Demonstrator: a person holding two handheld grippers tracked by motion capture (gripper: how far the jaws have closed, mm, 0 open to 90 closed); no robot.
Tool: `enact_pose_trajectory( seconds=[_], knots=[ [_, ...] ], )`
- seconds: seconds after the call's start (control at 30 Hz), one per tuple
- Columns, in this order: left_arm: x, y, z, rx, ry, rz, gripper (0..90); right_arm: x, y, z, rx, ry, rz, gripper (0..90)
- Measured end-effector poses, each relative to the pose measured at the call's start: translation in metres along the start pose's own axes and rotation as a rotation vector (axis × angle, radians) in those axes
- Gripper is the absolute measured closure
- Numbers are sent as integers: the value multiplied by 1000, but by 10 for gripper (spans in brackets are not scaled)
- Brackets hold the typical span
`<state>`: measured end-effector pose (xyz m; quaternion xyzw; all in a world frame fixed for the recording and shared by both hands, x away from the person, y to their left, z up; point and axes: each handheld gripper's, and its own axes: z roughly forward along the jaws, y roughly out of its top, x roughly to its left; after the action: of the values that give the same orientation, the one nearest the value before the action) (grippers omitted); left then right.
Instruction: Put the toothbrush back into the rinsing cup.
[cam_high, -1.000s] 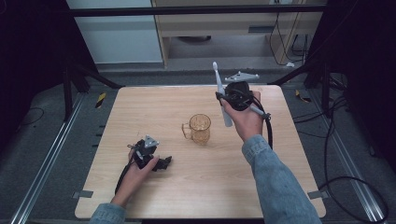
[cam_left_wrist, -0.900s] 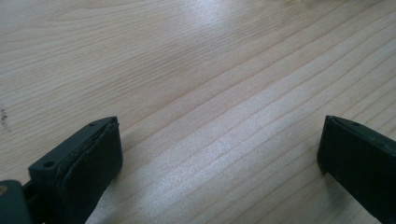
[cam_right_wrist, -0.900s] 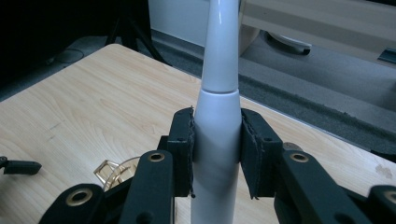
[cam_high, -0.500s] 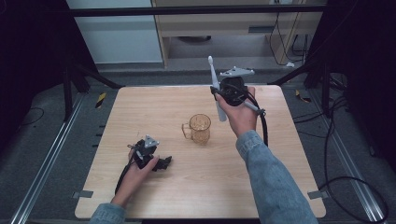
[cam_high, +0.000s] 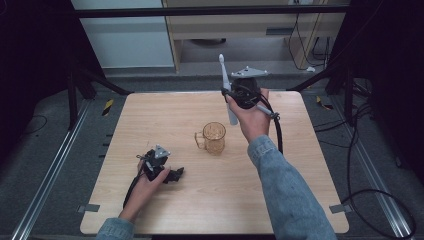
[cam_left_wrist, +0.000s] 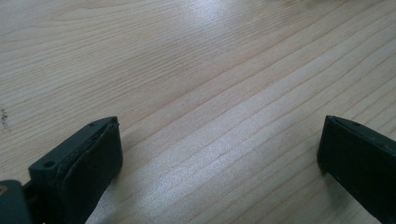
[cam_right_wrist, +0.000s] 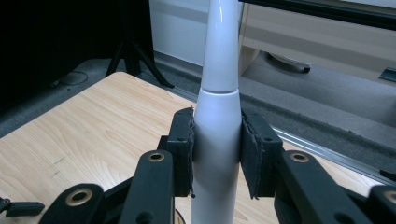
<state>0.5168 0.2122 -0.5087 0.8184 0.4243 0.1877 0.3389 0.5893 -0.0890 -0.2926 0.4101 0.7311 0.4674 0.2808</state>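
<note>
One toothbrush (cam_high: 226, 87), one glass mug (cam_high: 214, 137), two grippers | light wood table (cam_high: 300, 165), grey floor, cabinet far behind | right gripper (cam_right_wrist: 216, 154) raised over far right of table, clamping the upright toothbrush | left gripper (cam_left_wrist: 219, 154) rests near left, jaws wide apart, holding nothing | mug at centre.

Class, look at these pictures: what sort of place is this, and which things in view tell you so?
Probably a lab set up for recording demonstrations, not a home. A bare wooden table stands inside a dark metal frame, loose cables trail over the grey floor, and a person works a toothbrush with the right gripper.
</note>
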Motion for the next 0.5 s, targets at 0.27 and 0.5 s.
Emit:
enact_pose_trajectory(
  seconds=[0.27, 0.5],
  knots=[
    [0, 0, 0, 0, 0, 0, 0, 5, 0, 8, -10, 14, 12, 673],
    [0, 0, 0, 1, 0, 1, 0, 10, 1, 13, -8, 26, 13, 673]
  ],
)
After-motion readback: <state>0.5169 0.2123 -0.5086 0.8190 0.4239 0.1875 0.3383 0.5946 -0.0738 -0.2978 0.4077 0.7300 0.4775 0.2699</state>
